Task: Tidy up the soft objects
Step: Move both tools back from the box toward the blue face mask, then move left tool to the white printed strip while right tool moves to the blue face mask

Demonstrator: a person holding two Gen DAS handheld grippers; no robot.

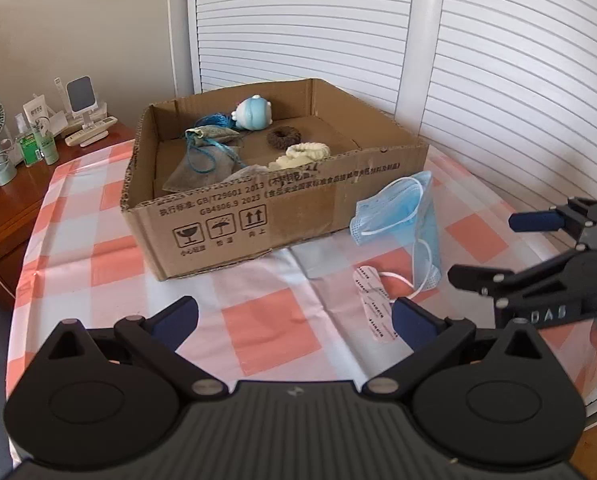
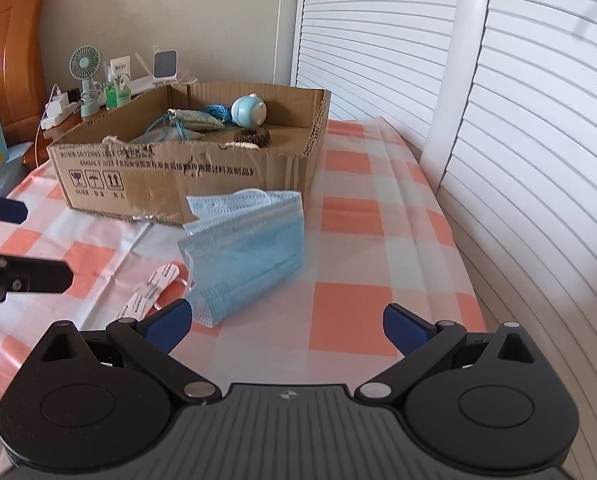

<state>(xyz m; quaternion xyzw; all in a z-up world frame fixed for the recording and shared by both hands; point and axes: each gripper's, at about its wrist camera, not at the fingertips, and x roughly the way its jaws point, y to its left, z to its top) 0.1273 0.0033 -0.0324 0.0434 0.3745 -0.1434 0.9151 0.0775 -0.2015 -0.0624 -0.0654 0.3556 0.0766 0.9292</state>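
A: Item one, the largest?

B: Tabletop point(image 1: 258, 332), checked cloth. Landmark: cardboard box point(image 1: 234, 216), standing open at the far middle.

A: Contents of the box?

B: Grey pouches with blue cord point(image 1: 202, 152), a blue-and-white plush toy point(image 1: 252, 114), a brown hair tie point(image 1: 284, 138), a cream knitted piece point(image 1: 304, 154). All lie inside, so I judge them sorted.

A: Outside the box?

B: Blue face mask point(image 2: 246, 256), crumpled, propped just in front of the box's near right corner, touching or nearly touching its wall. Beside the mask, further from the box, two small white sachets point(image 1: 372, 304) lie flat, with the mask's ear loop trailing next to them.

A: Your tools?

B: My right gripper point(image 2: 286, 320): fingers spread wide, holding nothing, the mask's lower corner just beyond my left finger. My left gripper point(image 1: 294, 320): likewise released and empty, the sachets close by its right finger.

A: Handling note?

B: I'd centre the right fingers over the pleated body, not the loop, pinch the folds together, and lift high enough to clear the box wall.
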